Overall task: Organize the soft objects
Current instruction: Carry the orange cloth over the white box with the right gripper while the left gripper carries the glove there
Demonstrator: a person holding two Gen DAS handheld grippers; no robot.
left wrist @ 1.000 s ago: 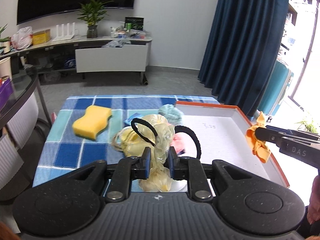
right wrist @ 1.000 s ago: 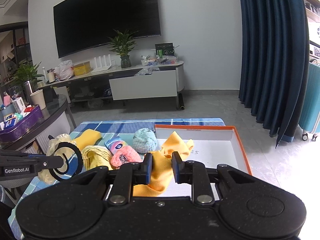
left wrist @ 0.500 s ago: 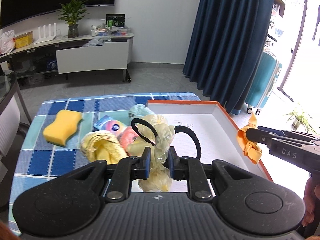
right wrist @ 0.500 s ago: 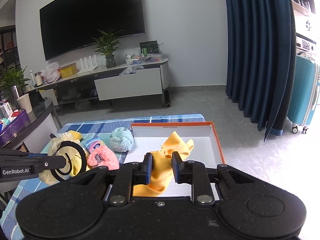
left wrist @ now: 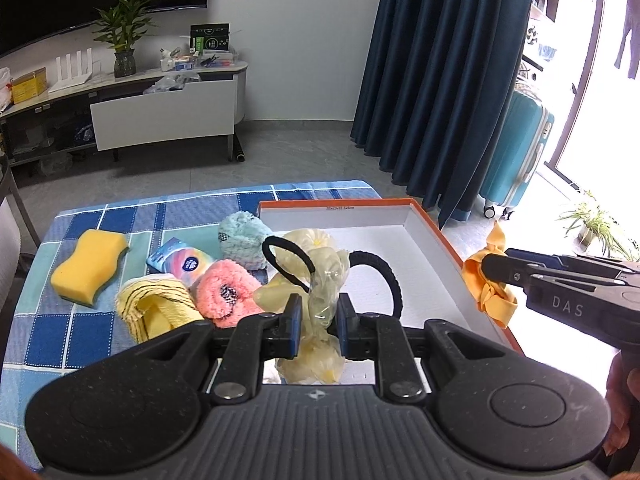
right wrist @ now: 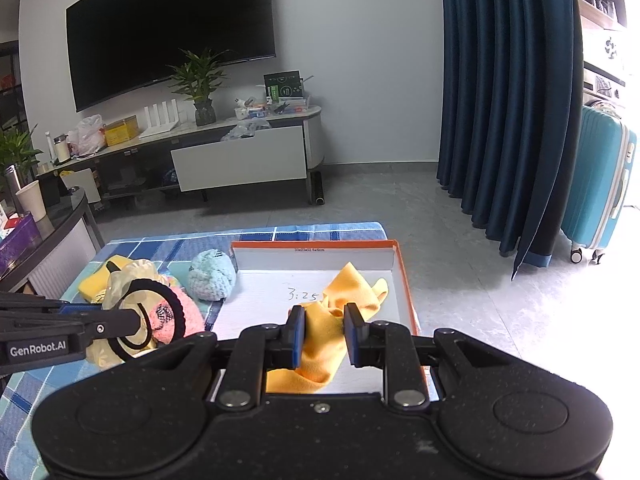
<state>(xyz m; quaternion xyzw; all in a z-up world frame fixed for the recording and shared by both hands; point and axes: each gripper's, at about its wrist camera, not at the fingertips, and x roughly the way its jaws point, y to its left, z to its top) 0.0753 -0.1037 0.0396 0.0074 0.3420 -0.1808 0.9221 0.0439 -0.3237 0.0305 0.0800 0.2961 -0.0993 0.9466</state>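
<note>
The left tongs [left wrist: 318, 320] are pinching a crumpled pale yellow plastic bag [left wrist: 320, 276] with a black hair band [left wrist: 376, 276] looped around it, above the near end of the orange-rimmed box [left wrist: 452, 248]. The right tongs [right wrist: 324, 330] are clamping a yellow cloth [right wrist: 340, 300] over that box (its floor bare), while a pink sock [left wrist: 228, 292] and yellow sponge [left wrist: 88, 266] are lying on the tabletop [left wrist: 80, 332] left of the left tongs.

The right gripper [right wrist: 323, 326] pinches an orange cloth [right wrist: 340, 308] over the orange-rimmed white box [right wrist: 404, 280]. At left, the left gripper [right wrist: 136, 322] clamps a pale yellow bundle with black hair ties [right wrist: 132, 286] above the checked tablecloth [right wrist: 168, 248], near a pink fluffy roll [right wrist: 190, 318] and a blue fluffy ball [right wrist: 211, 275].
</note>
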